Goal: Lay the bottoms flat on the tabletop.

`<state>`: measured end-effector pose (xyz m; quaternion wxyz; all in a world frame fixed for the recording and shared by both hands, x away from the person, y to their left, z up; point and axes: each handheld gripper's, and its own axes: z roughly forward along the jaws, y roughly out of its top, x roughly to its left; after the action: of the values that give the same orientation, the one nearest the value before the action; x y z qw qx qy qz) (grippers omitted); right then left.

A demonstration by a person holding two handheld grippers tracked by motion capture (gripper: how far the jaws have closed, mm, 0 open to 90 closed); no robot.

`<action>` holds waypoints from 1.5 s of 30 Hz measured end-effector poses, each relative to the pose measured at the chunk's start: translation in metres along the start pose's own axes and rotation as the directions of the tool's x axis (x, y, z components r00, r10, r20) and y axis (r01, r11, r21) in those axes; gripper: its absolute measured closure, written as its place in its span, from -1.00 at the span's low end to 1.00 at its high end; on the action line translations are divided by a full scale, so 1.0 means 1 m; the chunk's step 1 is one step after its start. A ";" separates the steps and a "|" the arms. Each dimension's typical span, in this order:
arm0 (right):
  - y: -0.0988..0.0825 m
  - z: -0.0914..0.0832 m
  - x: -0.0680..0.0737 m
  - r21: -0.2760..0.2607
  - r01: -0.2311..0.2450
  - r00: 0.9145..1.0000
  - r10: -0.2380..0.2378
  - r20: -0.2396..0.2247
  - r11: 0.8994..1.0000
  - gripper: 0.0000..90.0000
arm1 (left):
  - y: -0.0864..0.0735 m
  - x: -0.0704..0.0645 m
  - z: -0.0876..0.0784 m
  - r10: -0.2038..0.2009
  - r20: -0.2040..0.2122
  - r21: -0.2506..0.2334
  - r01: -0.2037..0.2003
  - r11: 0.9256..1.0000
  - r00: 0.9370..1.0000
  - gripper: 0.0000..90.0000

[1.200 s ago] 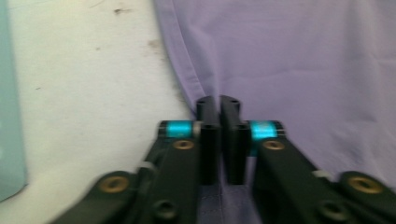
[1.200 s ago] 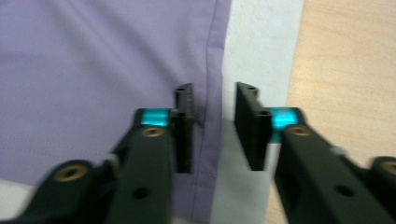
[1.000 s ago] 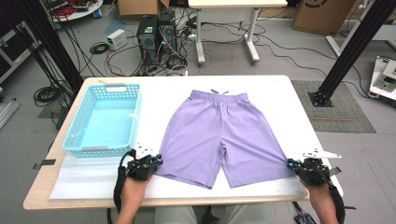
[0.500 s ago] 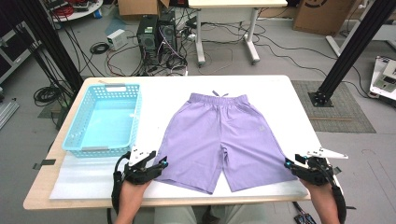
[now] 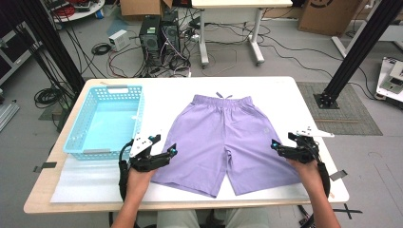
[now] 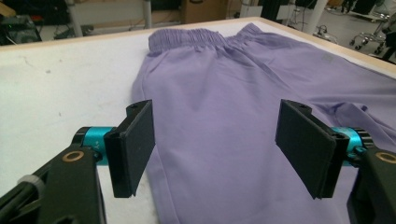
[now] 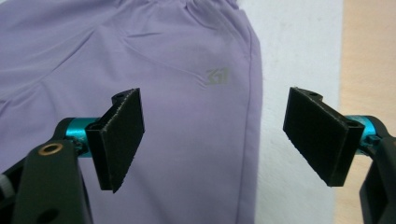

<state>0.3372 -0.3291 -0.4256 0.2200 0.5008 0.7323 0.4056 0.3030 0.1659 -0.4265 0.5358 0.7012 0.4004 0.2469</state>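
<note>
High view: both grippers, left (image 5: 172, 153) and right (image 5: 274, 144), just opened wide, fingers empty, releasing flattened shorts (image 5: 223, 137) mid-frame.

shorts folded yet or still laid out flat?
Spread flat, not folded. The purple shorts lie open on the white table, waistband on the far side, both legs fanned toward the person, no layer doubled over.
</note>
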 end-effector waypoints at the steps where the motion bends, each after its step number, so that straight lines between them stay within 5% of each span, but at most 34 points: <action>1: 0.001 0.003 0.001 0.000 0.006 1.000 -0.006 0.001 1.000 -0.54 | 0.001 0.001 0.001 -0.006 -0.001 0.006 0.006 1.000 1.000 -0.37; 8: 0.026 0.026 0.016 -0.013 0.045 0.997 -0.046 -0.055 0.999 -0.54 | 0.012 0.002 0.012 -0.002 -0.004 0.014 0.003 1.000 1.000 -0.38; 17: 0.060 0.075 0.030 0.064 0.108 0.993 -0.104 -0.053 0.992 -0.54 | 0.023 0.006 0.019 -0.003 -0.017 0.036 0.004 0.999 1.000 -0.38; 24: 0.075 0.096 0.030 0.050 0.091 0.992 -0.086 -0.093 0.995 -0.52 | 0.026 0.007 0.033 0.003 -0.033 0.069 -0.001 0.998 0.999 -0.37; 29: 0.089 0.141 0.026 0.084 0.060 0.990 -0.049 -0.133 0.995 -0.39 | 0.025 0.007 0.042 0.013 -0.027 0.083 -0.011 0.997 1.000 -0.36; 37: 0.113 0.198 0.040 0.200 0.115 0.991 -0.099 -0.092 0.973 -0.05 | 0.024 0.016 0.045 -0.016 -0.033 0.085 0.019 0.996 0.999 -0.32; 45: 0.124 0.212 0.044 0.219 0.117 0.993 -0.118 -0.006 0.969 0.06 | 0.022 0.018 0.043 -0.006 -0.061 0.118 0.013 0.993 0.998 -0.32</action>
<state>0.5430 -0.1882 -0.4428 0.1895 0.4791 0.8002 0.3070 0.3530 0.1549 -0.4199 0.4821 0.7219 0.4338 0.2412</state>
